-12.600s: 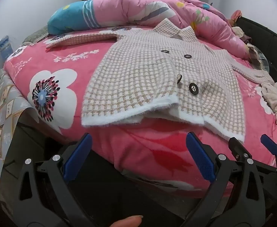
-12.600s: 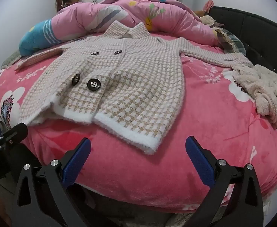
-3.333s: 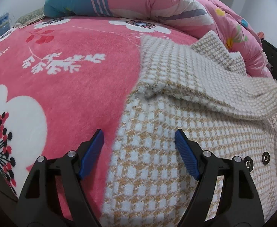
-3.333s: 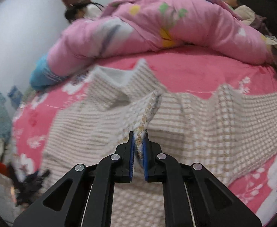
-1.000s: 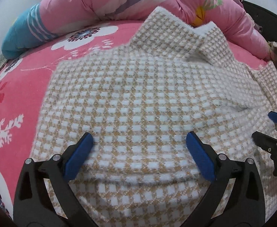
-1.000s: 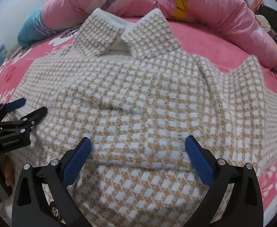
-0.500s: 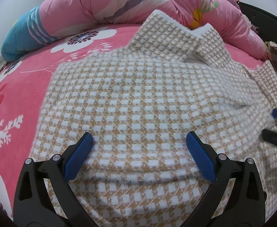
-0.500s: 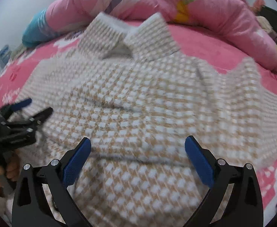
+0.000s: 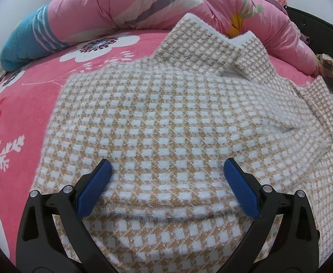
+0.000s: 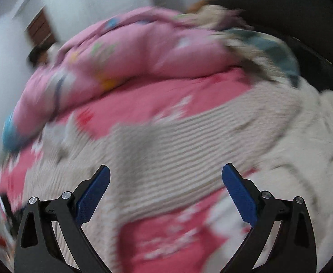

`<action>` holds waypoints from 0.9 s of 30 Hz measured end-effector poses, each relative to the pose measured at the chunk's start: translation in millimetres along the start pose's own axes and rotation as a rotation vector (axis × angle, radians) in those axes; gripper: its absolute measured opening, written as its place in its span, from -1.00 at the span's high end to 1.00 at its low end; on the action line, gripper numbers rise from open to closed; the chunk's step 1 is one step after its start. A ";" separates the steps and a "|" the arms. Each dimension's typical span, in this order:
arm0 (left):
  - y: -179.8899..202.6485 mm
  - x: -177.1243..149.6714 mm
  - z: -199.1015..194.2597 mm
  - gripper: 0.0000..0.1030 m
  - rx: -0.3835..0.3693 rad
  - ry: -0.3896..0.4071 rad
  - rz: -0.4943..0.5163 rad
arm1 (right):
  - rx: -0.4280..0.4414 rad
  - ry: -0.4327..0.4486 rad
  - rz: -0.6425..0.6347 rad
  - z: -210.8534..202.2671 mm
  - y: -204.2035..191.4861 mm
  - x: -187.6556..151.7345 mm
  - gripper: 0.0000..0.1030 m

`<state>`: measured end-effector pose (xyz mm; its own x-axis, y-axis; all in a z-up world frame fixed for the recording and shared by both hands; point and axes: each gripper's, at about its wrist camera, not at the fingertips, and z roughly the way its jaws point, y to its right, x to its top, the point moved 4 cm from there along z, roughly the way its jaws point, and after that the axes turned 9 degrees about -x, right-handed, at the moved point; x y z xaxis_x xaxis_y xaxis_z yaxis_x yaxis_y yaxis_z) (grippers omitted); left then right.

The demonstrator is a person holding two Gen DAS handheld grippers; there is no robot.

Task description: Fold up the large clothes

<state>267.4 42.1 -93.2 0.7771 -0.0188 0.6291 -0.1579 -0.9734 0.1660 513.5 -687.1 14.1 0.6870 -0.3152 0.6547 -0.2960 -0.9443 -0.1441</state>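
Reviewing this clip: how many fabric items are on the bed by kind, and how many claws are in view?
Checked jackets: 1
Pink quilts: 1
Floral bedsheets: 1
Cream fleece garments: 1
Claws: 2, left claw and right claw, both open
Total: 6
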 end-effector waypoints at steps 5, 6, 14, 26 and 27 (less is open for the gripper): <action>0.3 0.4 0.3 -0.87 -0.003 0.002 -0.002 | -0.078 0.000 0.219 28.7 84.2 36.1 -0.51; -1.3 -0.1 -0.6 -0.87 -0.003 0.002 -0.003 | -0.087 -0.007 0.261 37.9 96.7 42.0 -0.44; -0.2 0.6 0.4 -0.87 -0.006 0.009 -0.007 | -0.132 -0.073 0.454 87.9 158.4 55.7 -0.09; -0.5 -0.4 0.0 -0.87 -0.006 0.013 -0.009 | -0.179 -0.057 0.468 110.7 165.0 72.2 0.59; -0.8 -0.7 -0.3 -0.87 -0.007 0.014 -0.009 | -0.156 -0.036 0.473 106.4 165.4 75.0 0.61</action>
<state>266.9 43.0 -93.5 0.7700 -0.0069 0.6380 -0.1551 -0.9720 0.1766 586.7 -877.0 -39.6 0.4751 -0.7116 0.5176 -0.6750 -0.6721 -0.3044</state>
